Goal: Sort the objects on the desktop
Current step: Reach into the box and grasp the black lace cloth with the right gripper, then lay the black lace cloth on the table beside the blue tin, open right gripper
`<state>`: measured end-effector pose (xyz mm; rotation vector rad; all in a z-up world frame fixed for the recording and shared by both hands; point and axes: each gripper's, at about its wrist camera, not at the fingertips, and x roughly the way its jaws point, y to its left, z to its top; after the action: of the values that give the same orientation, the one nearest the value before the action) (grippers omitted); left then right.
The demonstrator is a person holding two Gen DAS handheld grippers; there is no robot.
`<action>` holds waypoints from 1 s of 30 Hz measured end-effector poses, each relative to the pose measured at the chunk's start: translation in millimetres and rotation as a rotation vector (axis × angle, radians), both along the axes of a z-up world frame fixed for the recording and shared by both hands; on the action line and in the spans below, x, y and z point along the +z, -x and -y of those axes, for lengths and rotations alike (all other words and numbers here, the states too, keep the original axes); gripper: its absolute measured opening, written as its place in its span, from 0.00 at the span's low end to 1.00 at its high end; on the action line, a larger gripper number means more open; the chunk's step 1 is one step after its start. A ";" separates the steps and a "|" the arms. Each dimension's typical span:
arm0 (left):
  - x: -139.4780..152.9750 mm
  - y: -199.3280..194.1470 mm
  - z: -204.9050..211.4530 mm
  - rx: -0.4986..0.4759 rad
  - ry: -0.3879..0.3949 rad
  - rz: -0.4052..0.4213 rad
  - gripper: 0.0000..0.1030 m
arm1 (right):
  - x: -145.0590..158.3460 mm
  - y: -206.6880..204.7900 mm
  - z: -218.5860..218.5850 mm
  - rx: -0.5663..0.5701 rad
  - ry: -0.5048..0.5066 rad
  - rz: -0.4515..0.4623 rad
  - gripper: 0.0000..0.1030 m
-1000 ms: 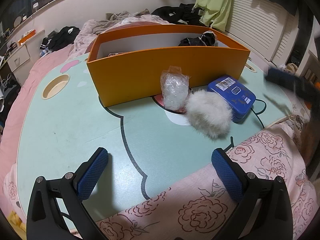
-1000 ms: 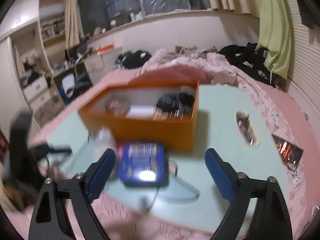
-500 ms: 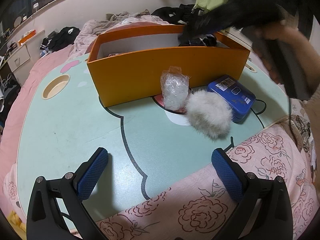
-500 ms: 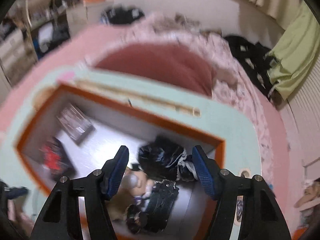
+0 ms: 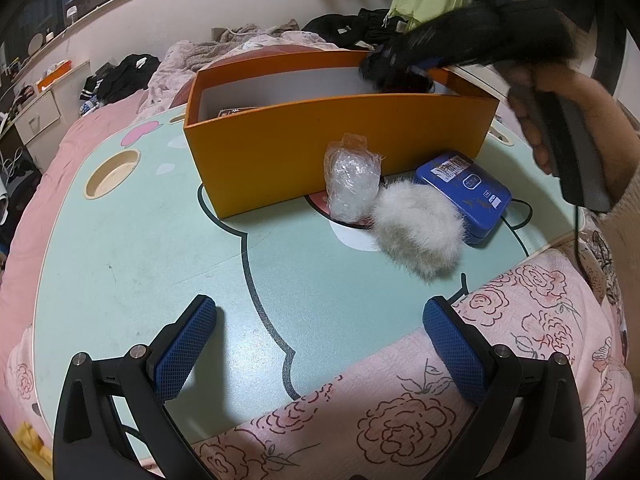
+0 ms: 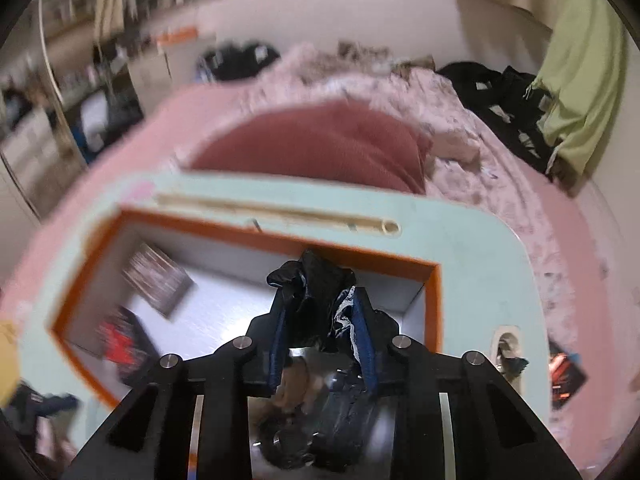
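My right gripper [image 6: 320,312] reaches into the right end of the orange box [image 6: 200,224]. Its jaws are closing, and the pads pinch a crumpled black bag [image 6: 316,280] between them. The left wrist view shows the same gripper [image 5: 404,62] blurred over the orange box [image 5: 320,132], held by a hand [image 5: 560,120]. In front of that box lie a clear plastic-wrapped bundle [image 5: 352,180], a white fluffy ball [image 5: 420,228] and a blue tin [image 5: 468,188]. My left gripper [image 5: 318,312] stands open and holds nothing, low over the near edge of the mint table [image 5: 120,260].
Inside the box lie a dark patterned card [image 6: 160,280], a red and black packet [image 6: 120,340] and more black items [image 6: 332,420]. A round cup hole [image 5: 112,174] is cut in the table's left side. Pink rose-print bedding [image 5: 400,400] surrounds the table.
My right gripper swung from above the blue tin to over the box's right end, and its jaws narrowed onto the black bag. The left gripper stayed put.
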<state>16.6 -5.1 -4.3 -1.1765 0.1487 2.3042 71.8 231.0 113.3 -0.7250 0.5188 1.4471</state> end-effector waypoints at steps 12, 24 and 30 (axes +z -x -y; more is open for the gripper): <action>-0.2 -0.3 0.1 0.000 -0.002 -0.001 1.00 | 35.2 -9.6 134.4 0.081 -0.226 -0.229 0.29; -0.5 -0.6 0.0 0.000 -0.005 -0.004 1.00 | -48.3 -18.6 131.3 0.021 -0.097 -0.294 0.32; 0.1 -0.5 -0.4 0.001 -0.006 -0.003 1.00 | -49.2 -14.1 146.9 0.005 -0.140 -0.285 0.74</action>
<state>17.1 -4.7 -4.2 -1.1703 0.1421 2.3053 85.9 84.2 64.1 -0.4109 0.6269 1.5845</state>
